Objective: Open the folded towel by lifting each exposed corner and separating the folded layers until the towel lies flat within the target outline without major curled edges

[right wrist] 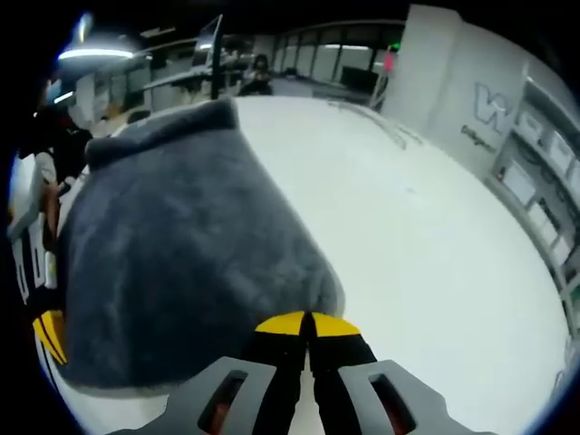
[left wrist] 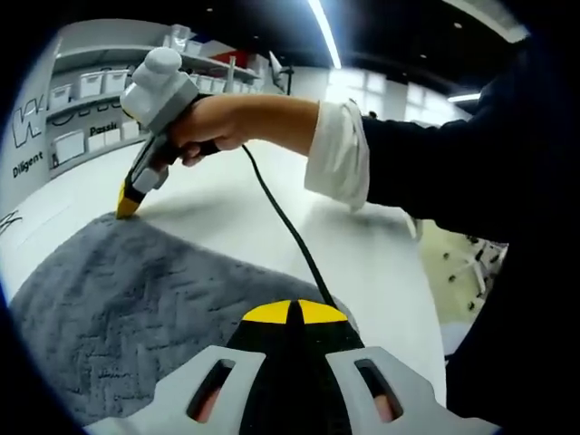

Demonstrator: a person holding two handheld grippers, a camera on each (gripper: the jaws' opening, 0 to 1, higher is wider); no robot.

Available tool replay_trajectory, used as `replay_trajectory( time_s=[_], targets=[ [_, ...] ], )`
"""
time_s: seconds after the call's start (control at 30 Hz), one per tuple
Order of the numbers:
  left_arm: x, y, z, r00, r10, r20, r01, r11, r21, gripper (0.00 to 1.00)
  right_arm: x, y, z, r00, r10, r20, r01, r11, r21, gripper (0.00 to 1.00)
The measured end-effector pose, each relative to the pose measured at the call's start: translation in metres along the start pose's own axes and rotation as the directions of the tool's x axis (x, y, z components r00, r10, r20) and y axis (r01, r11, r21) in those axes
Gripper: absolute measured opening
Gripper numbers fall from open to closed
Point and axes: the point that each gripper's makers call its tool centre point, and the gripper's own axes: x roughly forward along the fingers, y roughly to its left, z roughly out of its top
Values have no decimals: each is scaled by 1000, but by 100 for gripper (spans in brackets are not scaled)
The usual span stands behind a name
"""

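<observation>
— Grey terry, that's the towel (left wrist: 136, 308): it lies on the white bench (left wrist: 362, 245), spread over the near part of the top, with a herringbone weave visible in the left gripper view.

— And in the right gripper view?

— The same towel (right wrist: 181, 254) covers the left half of the bench (right wrist: 426, 236). One of its edges is rounded and puffed up just ahead of the yellow tips, so it looks folded there rather than flat.

— How does the left gripper (left wrist: 294, 313) stand?

— Its yellow-tipped jaws are closed together, only a thin dark line between them, right at the towel's near edge. Whether cloth is pinched between them, I cannot tell.

— The right gripper (right wrist: 306, 323)?

— Jaws pressed together as well, tips at the towel's rounded edge. Again I cannot tell if they have fabric.

— Does it show in the other view too?

— Yes. In the left gripper view a hand (left wrist: 213, 122) holds the right gripper (left wrist: 127, 207), its yellow tip down at the towel's far edge, and a black cable (left wrist: 285, 222) trails from it across the bench. The left gripper (right wrist: 45, 335) shows at the left side of the right gripper view, beside the towel.

— Anything behind?

— Shelves (left wrist: 91, 100) with white bins against a wall.
</observation>
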Motion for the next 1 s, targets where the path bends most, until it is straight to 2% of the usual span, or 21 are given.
replay_trajectory(
  time_s=[0.53, 1.0],
  targets=[
    [2, -5, 1, 1000, -29, 2, 29, 999, 27, 1, -21, -1, -24, 999, -28, -26, 28, 1000, -1, 0],
    [2, -9, 4, 999, -50, 18, 50, 999, 16, 1, -32, -7, -35, 999, -44, 0, 44, 999, 21, 0]
  ],
)
